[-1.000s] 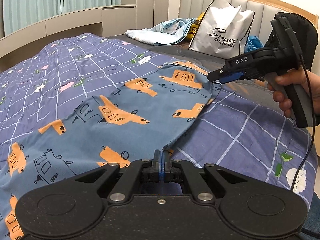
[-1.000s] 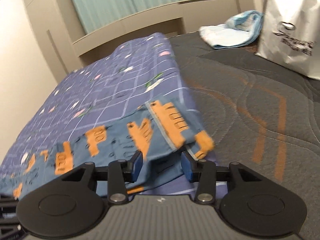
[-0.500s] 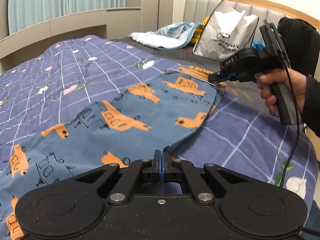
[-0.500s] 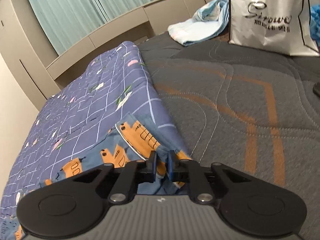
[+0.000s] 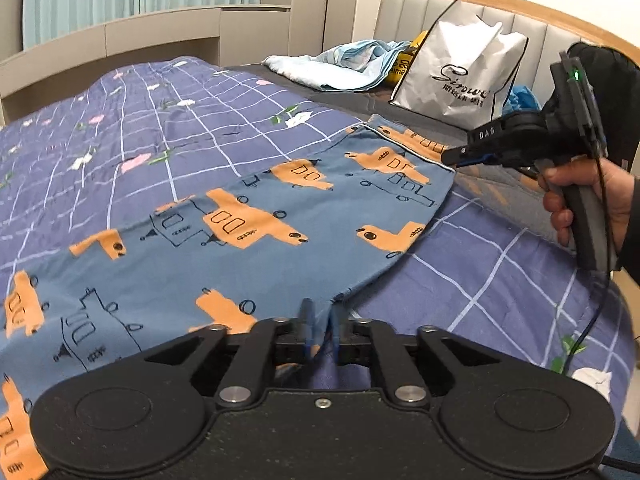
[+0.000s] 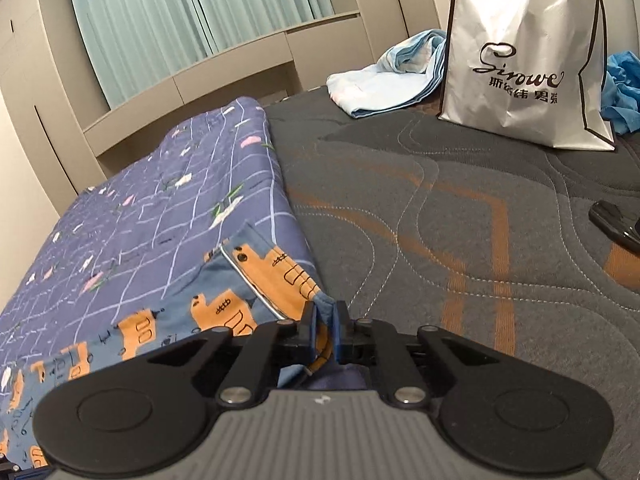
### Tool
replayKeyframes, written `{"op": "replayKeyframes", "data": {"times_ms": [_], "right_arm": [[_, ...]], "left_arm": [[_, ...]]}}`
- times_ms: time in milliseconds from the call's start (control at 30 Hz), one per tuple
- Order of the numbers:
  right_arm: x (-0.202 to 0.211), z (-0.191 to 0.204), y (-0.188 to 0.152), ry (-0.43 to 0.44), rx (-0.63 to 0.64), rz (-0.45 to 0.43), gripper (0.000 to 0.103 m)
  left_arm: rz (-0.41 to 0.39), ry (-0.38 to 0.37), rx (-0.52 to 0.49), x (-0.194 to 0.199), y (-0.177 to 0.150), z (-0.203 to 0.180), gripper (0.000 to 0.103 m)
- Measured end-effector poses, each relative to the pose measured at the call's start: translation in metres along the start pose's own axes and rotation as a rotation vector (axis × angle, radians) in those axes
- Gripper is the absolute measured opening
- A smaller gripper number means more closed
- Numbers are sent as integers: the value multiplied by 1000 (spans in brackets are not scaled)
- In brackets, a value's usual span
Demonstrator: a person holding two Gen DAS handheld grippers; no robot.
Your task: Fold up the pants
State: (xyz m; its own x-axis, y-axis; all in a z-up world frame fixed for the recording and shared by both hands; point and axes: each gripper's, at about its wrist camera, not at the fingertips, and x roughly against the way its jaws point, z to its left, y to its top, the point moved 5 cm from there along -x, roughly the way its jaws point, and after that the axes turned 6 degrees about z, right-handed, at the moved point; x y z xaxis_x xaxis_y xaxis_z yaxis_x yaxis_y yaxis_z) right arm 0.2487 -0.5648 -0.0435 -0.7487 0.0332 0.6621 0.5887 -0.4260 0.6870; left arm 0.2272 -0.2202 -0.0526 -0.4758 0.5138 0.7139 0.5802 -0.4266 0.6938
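The pants (image 5: 224, 236) are blue with orange vehicle prints and lie spread flat on a purple checked quilt (image 5: 132, 128). My left gripper (image 5: 322, 325) sits at the near edge of the pants with its jaws a little apart and cloth between them. My right gripper (image 5: 450, 157) shows at the far corner of the waistband. In the right wrist view the right gripper (image 6: 325, 332) has the waistband corner of the pants (image 6: 256, 280) between its nearly shut jaws.
A white shopping bag (image 6: 528, 52) stands on the grey mattress (image 6: 460, 220) near the headboard. A light blue cloth pile (image 6: 396, 76) lies beside it. A dark object (image 6: 616, 220) lies at the right edge. Grey cabinets and curtains line the far wall.
My left jaws have opened slightly from fully shut. My right gripper has closed on the waistband corner and pulled it out flat towards the headboard.
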Motion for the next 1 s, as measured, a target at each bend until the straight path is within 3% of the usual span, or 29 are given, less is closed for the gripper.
{"op": "replayKeyframes", "data": {"times_ms": [67,133,200,233,400,500,700,800,900,967,1000], "right_arm": [[0,0,0,-6,5,2,13],[2,1,0,-24,11,3,20],[5,1,0,-43,22,-1,43],[6,3,-1,-48,29,-5,48],[17,21,-7,-75,110,-36,87],[25,38,-13,-52,181,-59,98],[34,72,-31,36,292,-67,103],[32,84,-42,145,304,-24,103],[30,92,-54,180,323,7,103],[29,96,-61,187,342,19,103],[28,98,-64,190,351,25,103]], "left_arm": [[-12,-13,23,5,0,2,19],[-24,-18,44,11,1,4,41],[-50,-11,72,20,1,7,60],[-63,-5,85,24,1,10,68],[-106,80,124,46,5,44,83],[-110,180,165,57,6,82,83],[-60,352,259,61,6,171,83],[-20,371,266,51,5,202,83],[32,339,274,35,4,225,82],[69,329,283,24,3,234,69],[79,321,283,20,2,235,51]]}}
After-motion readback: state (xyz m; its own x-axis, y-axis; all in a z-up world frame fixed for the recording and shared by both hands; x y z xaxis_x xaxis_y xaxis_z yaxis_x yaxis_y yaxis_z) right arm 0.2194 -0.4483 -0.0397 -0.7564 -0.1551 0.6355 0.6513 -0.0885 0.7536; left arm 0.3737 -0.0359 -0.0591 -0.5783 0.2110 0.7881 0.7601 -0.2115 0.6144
